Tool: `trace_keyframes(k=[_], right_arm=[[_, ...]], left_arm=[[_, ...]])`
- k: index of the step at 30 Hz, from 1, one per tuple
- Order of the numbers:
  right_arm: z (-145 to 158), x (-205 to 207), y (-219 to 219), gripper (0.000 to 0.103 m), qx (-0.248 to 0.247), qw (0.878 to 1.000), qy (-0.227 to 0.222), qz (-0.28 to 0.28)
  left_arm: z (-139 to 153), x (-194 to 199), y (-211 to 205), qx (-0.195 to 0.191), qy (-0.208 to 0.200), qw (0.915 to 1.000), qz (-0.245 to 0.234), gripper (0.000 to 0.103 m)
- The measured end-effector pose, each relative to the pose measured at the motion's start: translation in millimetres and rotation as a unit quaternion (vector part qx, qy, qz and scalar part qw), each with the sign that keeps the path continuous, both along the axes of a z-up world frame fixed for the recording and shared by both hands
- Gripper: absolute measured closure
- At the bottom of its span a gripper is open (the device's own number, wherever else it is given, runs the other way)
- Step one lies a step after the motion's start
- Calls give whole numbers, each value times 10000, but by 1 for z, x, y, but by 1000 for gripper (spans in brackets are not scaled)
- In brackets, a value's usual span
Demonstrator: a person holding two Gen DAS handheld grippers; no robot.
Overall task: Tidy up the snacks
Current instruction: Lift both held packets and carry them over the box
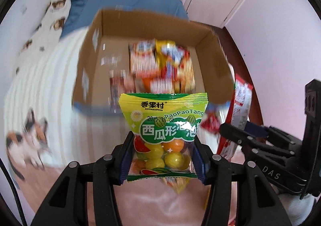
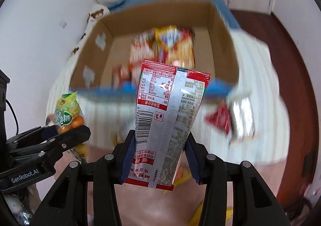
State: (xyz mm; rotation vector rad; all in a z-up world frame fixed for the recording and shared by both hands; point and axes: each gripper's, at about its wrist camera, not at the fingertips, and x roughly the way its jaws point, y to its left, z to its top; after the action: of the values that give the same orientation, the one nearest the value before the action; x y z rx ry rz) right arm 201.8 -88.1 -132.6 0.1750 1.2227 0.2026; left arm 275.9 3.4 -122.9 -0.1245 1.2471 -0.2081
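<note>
My left gripper [image 1: 163,157] is shut on a green and yellow bag of round watermelon gum balls [image 1: 163,125], held upright above the bed. My right gripper [image 2: 159,157] is shut on a red and silver snack packet [image 2: 168,109] whose back with a barcode faces the camera. Ahead of both stands an open cardboard box [image 1: 212,59] with several orange, red and yellow snack packs [image 1: 160,61] lying inside. The right gripper [image 1: 236,135] with its red packet shows at the right of the left wrist view. In the right wrist view the left gripper [image 2: 66,131] with the gum bag [image 2: 68,113] shows at the left.
The box sits on a white ribbed bedspread [image 1: 50,77] with a blue pillow [image 1: 128,3] behind it. A small red packet [image 2: 218,119] and a shiny wrapper [image 2: 242,117] lie on the bed right of the box. A cat print [image 1: 30,141] marks the cover. Brown floor [image 2: 297,85] lies to the right.
</note>
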Motion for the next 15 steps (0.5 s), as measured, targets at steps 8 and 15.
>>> trace_keyframes(k=[8,15], right_arm=[[2,119,-11,53,-799,9967,-123,-81],[-32,187,-19,53,-1297,9914,199,7]], left_arm=[[-12,115,12,682,35,9977,57,54],[-59,176,24,963,424,9943,169,54]])
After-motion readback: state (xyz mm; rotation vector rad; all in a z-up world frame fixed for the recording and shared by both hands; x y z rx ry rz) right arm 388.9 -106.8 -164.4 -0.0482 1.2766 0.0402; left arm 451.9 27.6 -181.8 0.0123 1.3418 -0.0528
